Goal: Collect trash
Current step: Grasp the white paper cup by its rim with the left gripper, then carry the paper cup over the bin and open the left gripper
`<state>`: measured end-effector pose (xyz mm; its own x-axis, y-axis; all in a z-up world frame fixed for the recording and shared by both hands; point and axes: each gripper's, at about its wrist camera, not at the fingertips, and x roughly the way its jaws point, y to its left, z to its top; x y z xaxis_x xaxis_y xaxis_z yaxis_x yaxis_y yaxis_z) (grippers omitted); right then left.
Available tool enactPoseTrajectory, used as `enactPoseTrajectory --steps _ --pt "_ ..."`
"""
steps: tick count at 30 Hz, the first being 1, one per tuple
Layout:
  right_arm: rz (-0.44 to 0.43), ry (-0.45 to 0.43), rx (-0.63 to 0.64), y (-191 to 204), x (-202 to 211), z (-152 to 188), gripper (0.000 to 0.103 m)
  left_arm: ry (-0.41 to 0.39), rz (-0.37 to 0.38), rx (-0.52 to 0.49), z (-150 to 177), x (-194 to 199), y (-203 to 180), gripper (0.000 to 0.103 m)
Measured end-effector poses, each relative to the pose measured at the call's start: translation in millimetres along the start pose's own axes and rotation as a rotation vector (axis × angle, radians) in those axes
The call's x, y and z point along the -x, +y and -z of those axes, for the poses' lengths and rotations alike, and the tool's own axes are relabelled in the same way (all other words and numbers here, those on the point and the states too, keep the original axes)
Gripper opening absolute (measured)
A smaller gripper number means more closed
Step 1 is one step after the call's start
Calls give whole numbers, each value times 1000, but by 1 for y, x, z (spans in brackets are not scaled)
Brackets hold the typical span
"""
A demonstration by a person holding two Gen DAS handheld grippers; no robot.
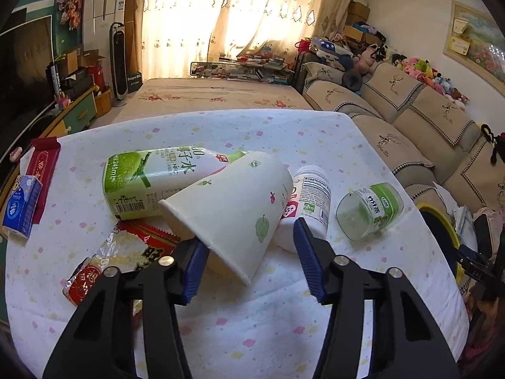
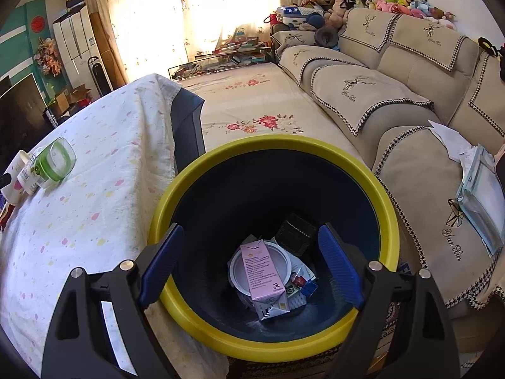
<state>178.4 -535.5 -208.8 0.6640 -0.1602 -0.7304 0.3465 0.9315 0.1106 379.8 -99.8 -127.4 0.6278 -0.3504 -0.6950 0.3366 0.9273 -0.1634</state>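
A white paper cup (image 1: 233, 208) with leaf prints lies on its side on the cloth-covered table (image 1: 284, 315), its mouth towards me. My left gripper (image 1: 249, 233) stands around the cup's rim; the left pad (image 1: 195, 265) is at the rim and the right pad (image 1: 307, 252) is apart from it. Around the cup lie a green coconut-water bottle (image 1: 148, 183), a white supplement bottle (image 1: 311, 202), a clear green-labelled jar (image 1: 369, 211) and a red snack wrapper (image 1: 126, 252). My right gripper (image 2: 251, 229) hangs open and empty over the yellow-rimmed bin (image 2: 388, 208).
The bin holds a pink carton (image 2: 265, 271), a white round lid and other scraps. A blue tissue pack (image 1: 22, 205) and a red packet (image 1: 44, 164) lie at the table's left edge. A beige sofa (image 2: 394, 110) runs along the right, beside the bin.
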Motion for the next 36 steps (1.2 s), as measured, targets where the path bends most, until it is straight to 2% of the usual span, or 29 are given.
enactPoseTrajectory --steps 1,6,8,16,21,25,29,36 --pt "0 0 3 1 1 0 82 3 3 0 0 -2 -1 40" --pt "-10 -2 12 5 3 1 82 -7 15 -7 2 -1 -5 8" --pt "-12 -8 16 7 6 1 82 -22 14 -22 2 4 -10 3" --pt "11 -62 28 5 29 4 82 -108 39 -65 3 56 -35 3" --pt "23 -97 11 -9 48 7 82 -159 95 -97 8 98 -63 3" --pt "45 -126 7 -22 66 9 82 -191 142 -170 15 127 -107 3" --pt "68 -147 5 -37 81 14 82 -179 212 -232 23 137 -157 3" --pt "135 -164 -21 -75 98 28 82 -103 349 -340 40 116 -260 3"
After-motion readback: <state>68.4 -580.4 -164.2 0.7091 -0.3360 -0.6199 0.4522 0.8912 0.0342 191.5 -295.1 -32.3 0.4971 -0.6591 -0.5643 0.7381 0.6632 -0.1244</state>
